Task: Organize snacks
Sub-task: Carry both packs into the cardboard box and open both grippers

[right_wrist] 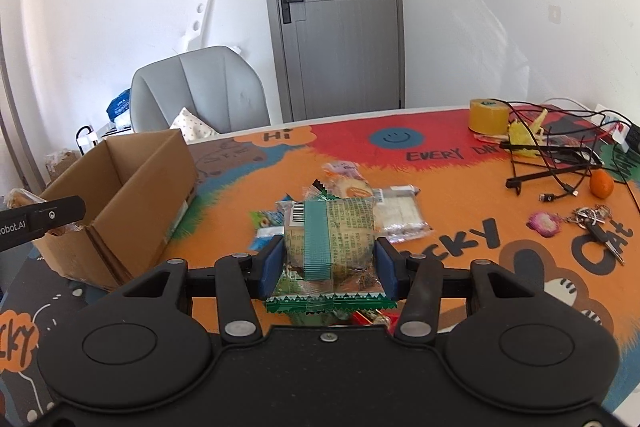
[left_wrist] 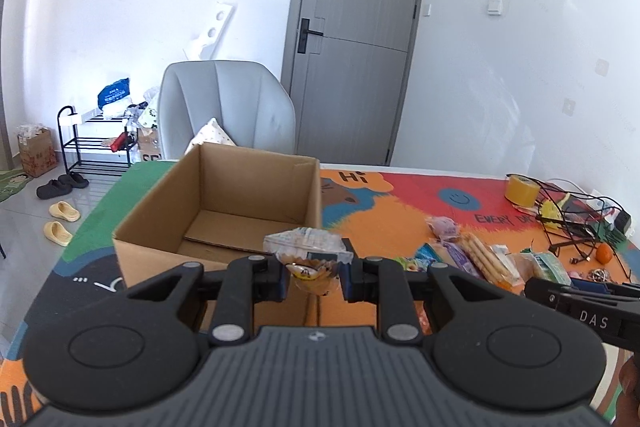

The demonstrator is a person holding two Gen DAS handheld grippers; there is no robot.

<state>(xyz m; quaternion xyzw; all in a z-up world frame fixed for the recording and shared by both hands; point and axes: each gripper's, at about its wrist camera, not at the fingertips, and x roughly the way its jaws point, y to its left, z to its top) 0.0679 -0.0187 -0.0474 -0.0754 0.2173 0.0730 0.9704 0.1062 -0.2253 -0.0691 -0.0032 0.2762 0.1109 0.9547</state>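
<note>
L gripper (left_wrist: 313,277) is clamped on a small clear-wrapped snack (left_wrist: 307,254), jaws nearly together w/ the crinkled wrapper bunched between the blue pads and sticking up above them. Just ahead of its tips sits the open cardboard box (left_wrist: 224,211), flaps up, only a loose cardboard sheet visible on the bottom. To the R of the tips, on the colourful cartoon mat (left_wrist: 400,211), lies the snack pile (left_wrist: 472,251): biscuit sticks, small packets.

R gripper (right_wrist: 327,261) grips a green-edged packaged cake (right_wrist: 332,239), pads pressing both sides, barcode and a teal strip facing up, zigzag seal hanging toward the camera. Packet is held off the mat. Beyond the tips are the leftover snacks (right_wrist: 360,199), incl. 1 clear pack of white wafers. The box (right_wrist: 120,195) is ahead-left of this tool, w/ part of the L gripper's finger (right_wrist: 44,217) showing beside it.

Far R of the R tool: roll of yellow tape (right_wrist: 489,115), tangled black cables (right_wrist: 552,155), 1 orange (right_wrist: 601,183), a bunch of keys (right_wrist: 596,223). Behind the table: grey chair (right_wrist: 200,87), grey door (right_wrist: 340,11).
</note>
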